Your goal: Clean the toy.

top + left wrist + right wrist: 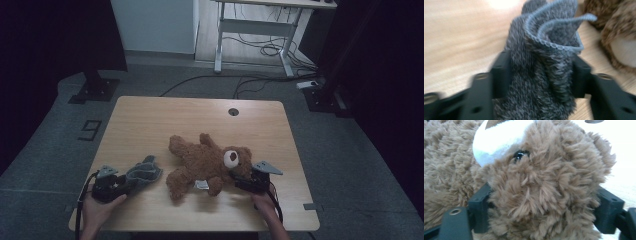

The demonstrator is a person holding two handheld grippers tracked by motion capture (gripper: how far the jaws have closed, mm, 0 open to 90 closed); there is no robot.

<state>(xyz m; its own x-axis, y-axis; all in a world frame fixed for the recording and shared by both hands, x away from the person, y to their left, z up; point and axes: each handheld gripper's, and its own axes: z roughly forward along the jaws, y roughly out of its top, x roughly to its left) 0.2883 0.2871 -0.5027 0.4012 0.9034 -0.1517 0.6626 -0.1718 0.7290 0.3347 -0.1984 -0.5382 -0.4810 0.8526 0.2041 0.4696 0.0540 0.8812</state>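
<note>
A brown plush teddy bear (210,165) with shaggy, clumped fur and a smooth white muzzle is seen lying on its back on the pale wood-grain table (150,120). Its long axis is laid slantwise — the head toward the near right, the legs spread toward the left and the far side. In the right gripper view a glossy black eye is set in the fur beside the muzzle.

The bear's head is pinched between the black jaws of the right gripper (248,181), the fur bulging over both pads (607,211).

A small grey fleecy garment (142,172) with a ribbed, lighter-grey hem is laid at the near left, just beside the bear's lower leg; its open, curled hem is pointed away from the left gripper (122,184). The fuzzy fabric is bracketed by that gripper's black jaws, which are held spread; whether the pads press on it cannot be told, as the view is blurred.

A round cable hole (233,111) is set near the table's far edge.
</note>
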